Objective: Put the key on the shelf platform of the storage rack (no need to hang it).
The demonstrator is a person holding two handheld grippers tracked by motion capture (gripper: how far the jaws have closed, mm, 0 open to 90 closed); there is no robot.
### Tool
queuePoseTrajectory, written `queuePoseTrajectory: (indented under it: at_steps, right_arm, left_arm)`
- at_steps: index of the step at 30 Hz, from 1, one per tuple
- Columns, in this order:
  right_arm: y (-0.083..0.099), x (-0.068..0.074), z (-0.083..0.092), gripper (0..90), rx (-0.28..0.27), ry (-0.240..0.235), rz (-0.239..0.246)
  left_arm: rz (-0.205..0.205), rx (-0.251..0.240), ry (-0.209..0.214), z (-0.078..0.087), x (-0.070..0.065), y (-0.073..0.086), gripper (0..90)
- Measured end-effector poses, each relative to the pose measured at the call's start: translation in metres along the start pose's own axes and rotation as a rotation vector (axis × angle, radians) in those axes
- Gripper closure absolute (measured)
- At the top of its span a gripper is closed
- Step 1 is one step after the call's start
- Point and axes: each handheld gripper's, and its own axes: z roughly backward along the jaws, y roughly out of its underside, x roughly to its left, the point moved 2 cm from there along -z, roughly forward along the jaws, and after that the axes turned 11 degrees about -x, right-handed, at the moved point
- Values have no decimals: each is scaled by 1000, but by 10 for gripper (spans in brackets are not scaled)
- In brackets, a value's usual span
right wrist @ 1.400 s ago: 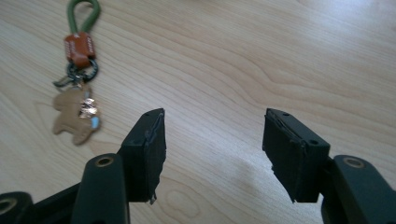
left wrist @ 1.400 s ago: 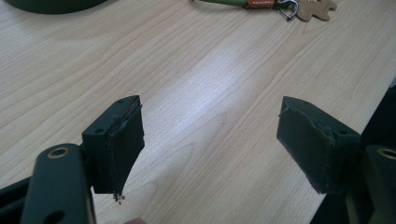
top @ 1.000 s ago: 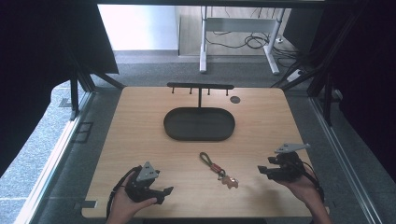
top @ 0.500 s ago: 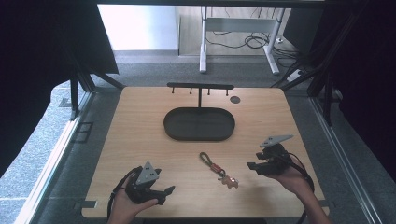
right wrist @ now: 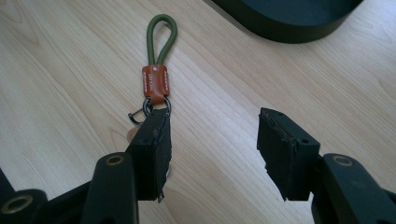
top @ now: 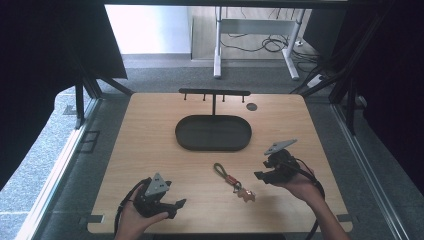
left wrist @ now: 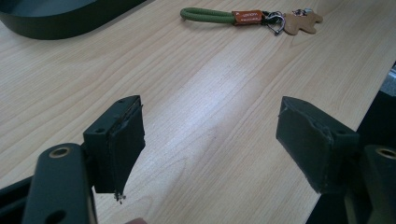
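A keychain (top: 233, 181) with a green cord loop, an orange tag and a tan charm lies on the wooden table (top: 150, 150), in front of a dark oval tray (top: 181, 136). My right gripper (top: 259, 175) hovers just right of it, pointing left. In the right gripper view its jaws (right wrist: 212, 140) stand apart and have just been closing, with bare wood between them. The keychain (right wrist: 155, 79) lies ahead, its charm hidden behind the left jaw. My left gripper (top: 179, 203) rests open near the front left edge, jaws (left wrist: 210, 135) wide, with the keychain (left wrist: 247, 17) far ahead.
A black rack with several hooks (top: 214, 93) stands behind the tray, and a small dark disc (top: 251, 106) lies to its right. The tray wall (right wrist: 289, 28) is close beyond my right gripper. The table's front edge runs right beside my left gripper.
My right gripper has moved left toward the keychain and risen slightly. The left gripper and the keychain have stayed put.
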Motion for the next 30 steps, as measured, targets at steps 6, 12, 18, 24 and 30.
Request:
queuePoseTrajectory:
  at_steps: [6,12,18,24,30]
  right_arm:
    - [-10,5,-9,455,10,-14,16]
    - [-17,11,-18,456,20,-33,34]
    - [-23,14,-24,457,24,-40,44]
    - [-28,19,-29,457,33,-46,63]
    - [-32,24,-37,457,49,-53,79]
  left_arm:
    - [2,12,-6,-1,2,2,241]
    - [-4,18,-5,-3,2,3,241]
    - [-7,25,0,-5,1,3,241]
    - [-8,26,4,-5,0,3,241]
    - [-11,26,9,-6,0,3,241]
